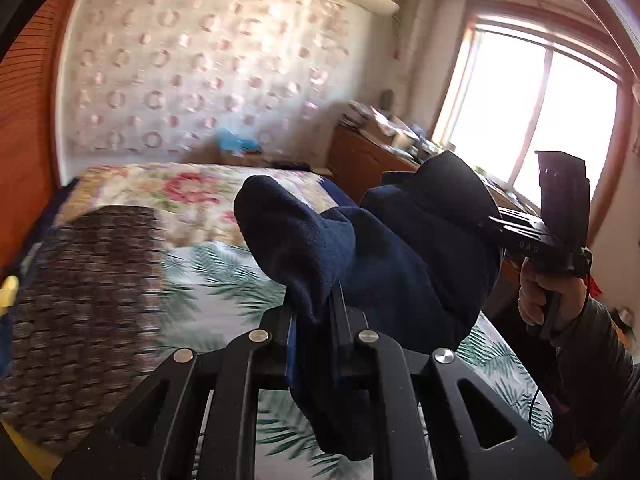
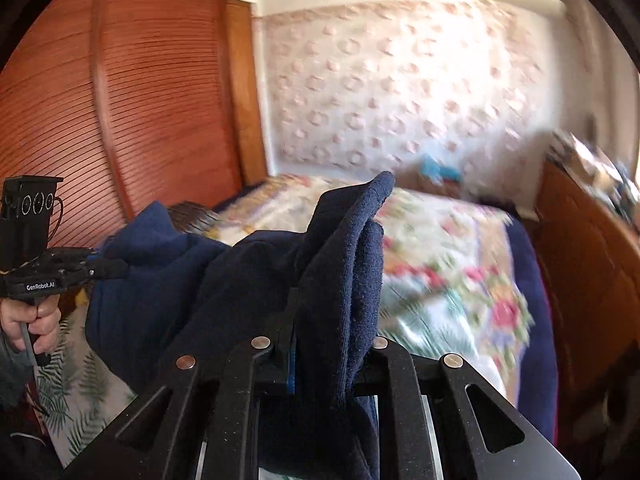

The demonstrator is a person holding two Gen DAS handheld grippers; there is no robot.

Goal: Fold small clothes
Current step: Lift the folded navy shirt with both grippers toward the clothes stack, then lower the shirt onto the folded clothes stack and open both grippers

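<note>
Navy fleece garment (image 1: 360, 248): pinched between my left gripper (image 1: 312, 320) fingers, its far end clamped by my right gripper (image 1: 486, 222), held above the leaf-print bedsheet (image 1: 224, 276).

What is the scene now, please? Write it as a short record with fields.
item: navy garment, held in the air between both tools
left tool: shut on one edge of the garment
right tool: shut on another bunched edge
surface below: bed with leaf-print sheet and floral quilt
fold state: not laid flat yet
</note>
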